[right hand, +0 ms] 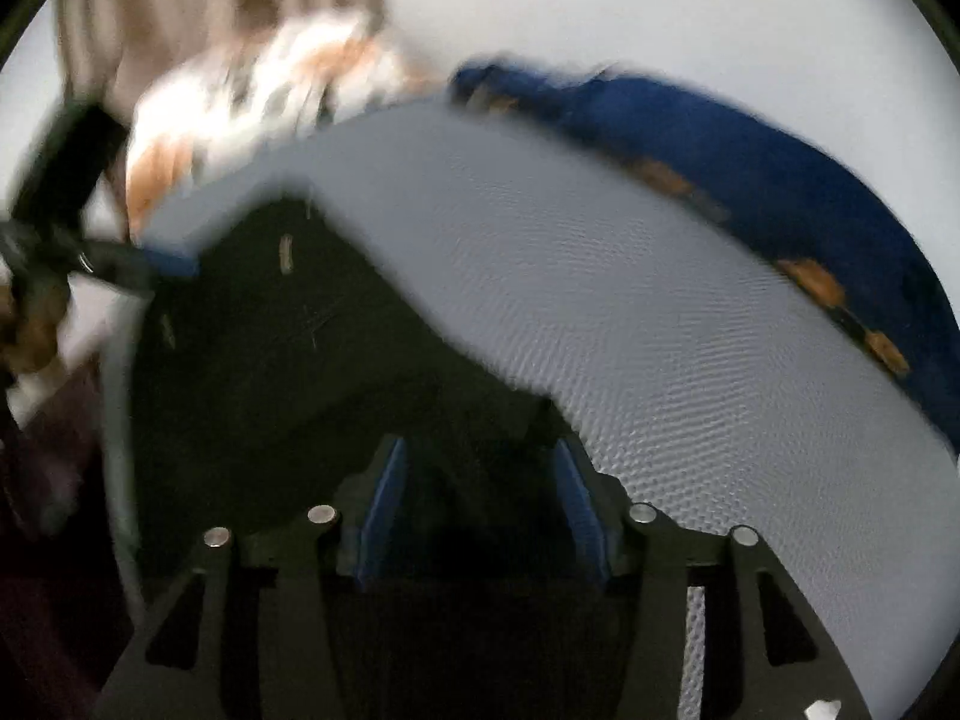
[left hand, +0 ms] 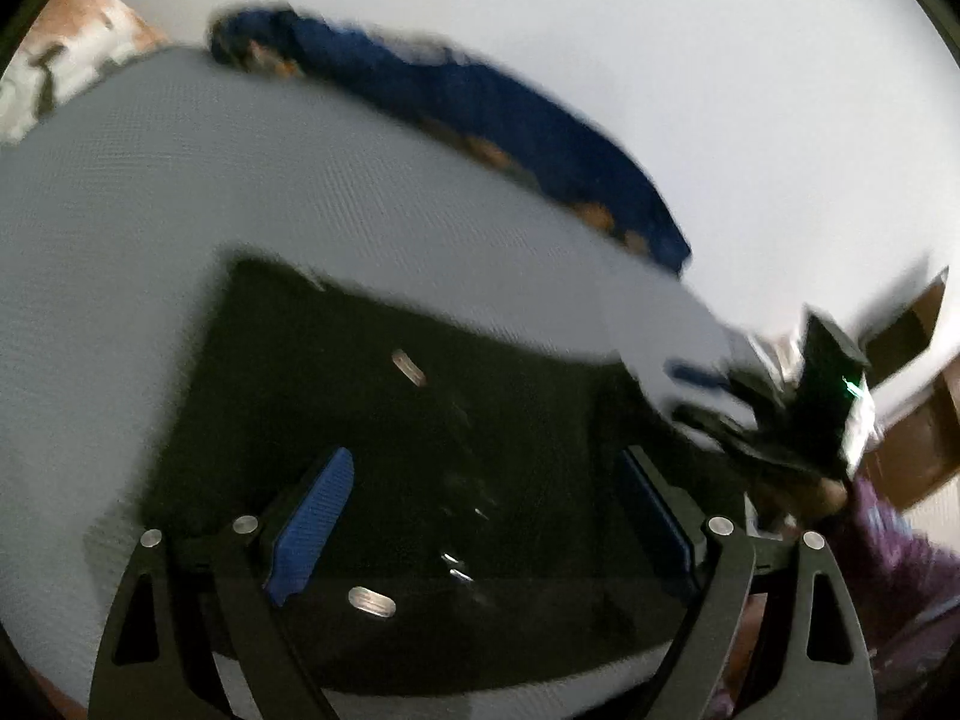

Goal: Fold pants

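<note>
Black pants (left hand: 390, 450) lie on a grey bed surface (left hand: 150, 210); small white labels show on the cloth. In the left wrist view my left gripper (left hand: 480, 516) hangs over the pants with its blue pads (left hand: 312, 522) wide apart, nothing between them. The right gripper (left hand: 774, 420) shows at the right edge of that view, blurred. In the right wrist view my right gripper (right hand: 480, 510) is over the pants (right hand: 312, 360), its blue pads (right hand: 384, 498) apart, dark cloth under them. The left gripper (right hand: 72, 252) shows at the left, blurred. Both views are motion-blurred.
A blue cloth with orange patches (left hand: 510, 120) lies along the far edge of the bed, also in the right wrist view (right hand: 750, 144). A white and orange patterned cloth (right hand: 258, 96) sits at the far corner. A white wall (left hand: 660, 30) is behind.
</note>
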The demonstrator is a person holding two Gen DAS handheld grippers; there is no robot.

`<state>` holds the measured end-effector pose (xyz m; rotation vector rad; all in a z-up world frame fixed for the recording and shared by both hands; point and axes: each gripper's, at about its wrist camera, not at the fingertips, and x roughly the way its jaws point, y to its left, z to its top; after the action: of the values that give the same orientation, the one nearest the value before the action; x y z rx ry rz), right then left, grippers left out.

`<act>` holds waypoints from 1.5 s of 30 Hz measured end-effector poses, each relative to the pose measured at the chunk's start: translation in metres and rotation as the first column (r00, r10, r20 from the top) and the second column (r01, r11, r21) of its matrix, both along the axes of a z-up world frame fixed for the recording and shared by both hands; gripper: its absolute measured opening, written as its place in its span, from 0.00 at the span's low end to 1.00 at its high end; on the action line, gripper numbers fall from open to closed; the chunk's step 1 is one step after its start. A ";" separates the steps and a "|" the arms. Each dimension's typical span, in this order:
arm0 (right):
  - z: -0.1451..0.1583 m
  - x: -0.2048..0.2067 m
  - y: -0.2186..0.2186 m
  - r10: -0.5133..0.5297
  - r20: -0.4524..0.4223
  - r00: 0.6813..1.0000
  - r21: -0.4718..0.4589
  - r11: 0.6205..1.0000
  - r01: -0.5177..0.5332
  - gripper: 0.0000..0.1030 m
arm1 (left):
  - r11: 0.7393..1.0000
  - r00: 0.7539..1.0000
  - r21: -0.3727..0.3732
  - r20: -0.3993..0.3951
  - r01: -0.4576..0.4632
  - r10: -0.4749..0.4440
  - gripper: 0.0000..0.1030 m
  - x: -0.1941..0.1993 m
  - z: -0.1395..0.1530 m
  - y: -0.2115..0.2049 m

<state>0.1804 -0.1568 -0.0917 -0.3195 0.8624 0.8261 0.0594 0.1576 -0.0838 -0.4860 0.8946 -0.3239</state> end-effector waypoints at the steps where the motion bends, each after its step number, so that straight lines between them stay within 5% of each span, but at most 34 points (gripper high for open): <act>1: 0.011 -0.005 -0.003 -0.013 -0.044 0.999 0.073 0.997 0.017 0.48 | 1.000 1.000 0.004 0.010 -0.020 0.020 0.86 0.001 0.001 0.012; 4: 0.029 -0.039 0.010 0.020 -0.107 0.994 0.195 0.981 0.001 0.52 | 0.996 0.997 -0.031 -0.004 -0.082 0.082 0.86 0.008 -0.007 0.064; 6: 0.024 -0.064 0.027 0.005 -0.120 0.993 0.187 0.982 0.018 0.63 | 0.992 0.995 -0.091 -0.051 -0.093 0.089 0.86 0.014 -0.018 0.095; 7: 0.017 -0.078 0.036 -0.028 -0.111 0.993 0.158 0.986 0.045 0.60 | 0.990 0.994 -0.101 -0.058 -0.094 0.088 0.86 0.015 -0.021 0.105; 10: -0.010 -0.116 0.047 -0.061 -0.167 0.984 0.195 0.976 0.094 0.23 | 0.995 0.994 -0.071 -0.090 -0.067 0.060 0.86 0.023 -0.032 0.121; 14: -0.052 -0.162 0.074 -0.081 -0.092 0.992 0.007 0.997 0.082 0.20 | 0.996 0.990 -0.046 -0.109 0.081 -0.086 0.86 0.030 -0.051 0.108; 17: -0.030 -0.160 0.077 -0.117 -0.060 0.991 0.040 0.992 0.120 0.20 | 0.989 0.984 -0.039 -0.099 0.146 -0.149 0.86 0.038 -0.060 0.099; 18: -0.014 -0.156 0.074 -0.140 -0.044 0.989 0.106 0.984 0.144 0.23 | 0.983 0.981 -0.066 -0.071 0.174 -0.179 0.86 0.044 -0.060 0.098; 20: 0.014 -0.145 0.073 -0.150 -0.045 0.988 0.210 0.965 0.156 0.62 | 0.960 0.965 -0.144 -0.069 0.242 -0.254 0.86 0.059 -0.065 0.095; 21: 0.023 -0.137 0.076 -0.150 -0.075 0.986 0.239 0.957 0.164 0.71 | 0.937 0.947 -0.193 -0.081 0.292 -0.311 0.86 0.066 -0.070 0.092; 26: 0.013 -0.121 0.088 -0.196 -0.250 0.948 0.298 0.916 0.267 0.75 | 0.837 0.859 -0.277 -0.070 0.472 -0.508 0.90 0.103 -0.072 0.073; 27: 0.004 -0.120 0.086 -0.215 -0.303 0.928 0.305 0.901 0.309 0.75 | 0.824 0.844 -0.288 -0.084 0.488 -0.530 0.84 0.106 -0.072 0.067; 28: -0.001 -0.121 0.086 -0.221 -0.331 0.917 0.319 0.889 0.330 0.75 | 0.814 0.828 -0.278 -0.095 0.510 -0.552 0.68 0.106 -0.071 0.057; 29: -0.006 -0.122 0.083 -0.227 -0.362 0.904 0.338 0.872 0.354 0.75 | 0.823 0.830 -0.241 -0.102 0.515 -0.549 0.63 0.104 -0.069 0.051; 32: -0.017 -0.130 0.071 -0.251 -0.434 0.865 0.355 0.835 0.421 0.75 | 0.853 0.857 -0.181 -0.077 0.490 -0.509 0.42 0.087 -0.053 0.040; 33: -0.019 -0.132 0.066 -0.252 -0.452 0.856 0.366 0.823 0.435 0.75 | 0.864 0.873 -0.192 -0.057 0.466 -0.484 0.28 0.079 -0.044 0.041; 37: -0.017 -0.127 0.057 -0.238 -0.459 0.856 0.409 0.799 0.441 0.75 | 0.869 0.886 -0.197 -0.008 0.453 -0.464 0.23 0.048 0.005 0.018; 45: 0.013 -0.143 0.064 -0.143 -0.344 0.928 0.537 0.781 0.320 0.76 | 0.797 0.810 -0.196 -0.022 0.571 -0.585 0.20 0.021 0.067 -0.108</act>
<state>0.0370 -0.0933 -0.0786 0.4646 0.8464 0.8712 0.0805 0.0501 -0.0165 -0.3817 1.0910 -0.9646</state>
